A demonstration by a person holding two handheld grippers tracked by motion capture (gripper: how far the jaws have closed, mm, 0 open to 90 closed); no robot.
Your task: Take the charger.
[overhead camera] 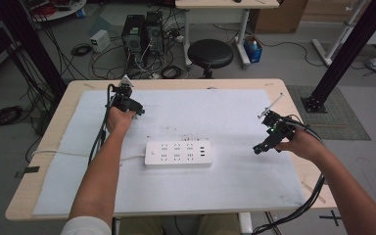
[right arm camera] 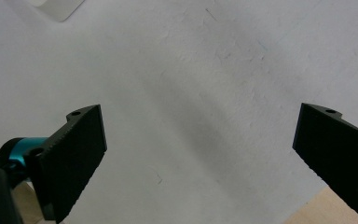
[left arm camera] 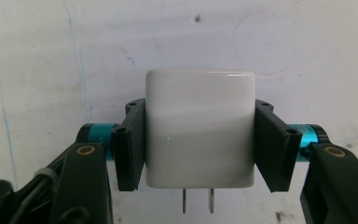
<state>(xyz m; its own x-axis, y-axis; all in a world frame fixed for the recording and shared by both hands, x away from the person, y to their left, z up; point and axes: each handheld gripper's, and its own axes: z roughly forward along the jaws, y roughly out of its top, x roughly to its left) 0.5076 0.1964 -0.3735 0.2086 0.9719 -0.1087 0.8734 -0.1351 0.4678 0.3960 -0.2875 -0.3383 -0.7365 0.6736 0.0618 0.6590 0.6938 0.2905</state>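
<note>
At the left of the high view, the left gripper (overhead camera: 133,110) is seen held over the far left part of the white mat (overhead camera: 235,181) that covers the wooden table (overhead camera: 39,166), with its cable trailing back along the forearm. In the left gripper view, a white plug adapter (left arm camera: 199,128) is seen clamped between the two black jaws, whose pads are pressed flat against its two sides (its two metal prongs (left arm camera: 197,200) point towards the camera, below its lower edge). The mat is seen behind the adapter, marked with faint blue lines and small dark specks. Near the middle of the mat, a white power strip (overhead camera: 178,153) is laid flat with its sockets facing up, and its white cord (overhead camera: 63,153) is run off to the left edge of the table. At the right, the right gripper (overhead camera: 264,145) is held above the mat's right part, well apart from the strip. In the right gripper view, its jaws are spread wide with nothing between them, and a corner of the power strip is caught at the upper left.
</note>
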